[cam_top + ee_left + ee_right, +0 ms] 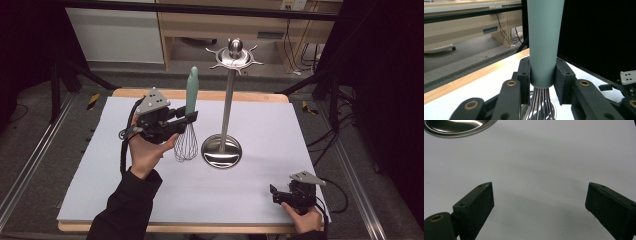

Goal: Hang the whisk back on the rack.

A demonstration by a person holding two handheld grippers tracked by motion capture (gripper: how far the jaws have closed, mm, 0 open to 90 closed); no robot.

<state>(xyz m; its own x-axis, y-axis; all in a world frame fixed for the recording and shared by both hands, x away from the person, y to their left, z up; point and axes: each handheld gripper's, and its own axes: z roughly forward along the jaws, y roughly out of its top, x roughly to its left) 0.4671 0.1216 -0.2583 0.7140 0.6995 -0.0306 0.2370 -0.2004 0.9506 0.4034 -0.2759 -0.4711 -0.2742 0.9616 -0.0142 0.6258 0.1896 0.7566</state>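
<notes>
The left tongs (542, 82), pinching the whisk (187, 135) upright by its handle, should probably lift it straight toward the stand (227, 107) beside them, while the right tongs (539, 205) rest spread.

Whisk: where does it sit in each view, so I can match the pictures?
High view: whisk left of centre, upright, handle clamped in the left gripper.
Left gripper view: its green handle rises between the jaws, wires below.
Right gripper view: not in it.
Shared landmark: the steel stand's round base, top left in the right gripper view.
</notes>
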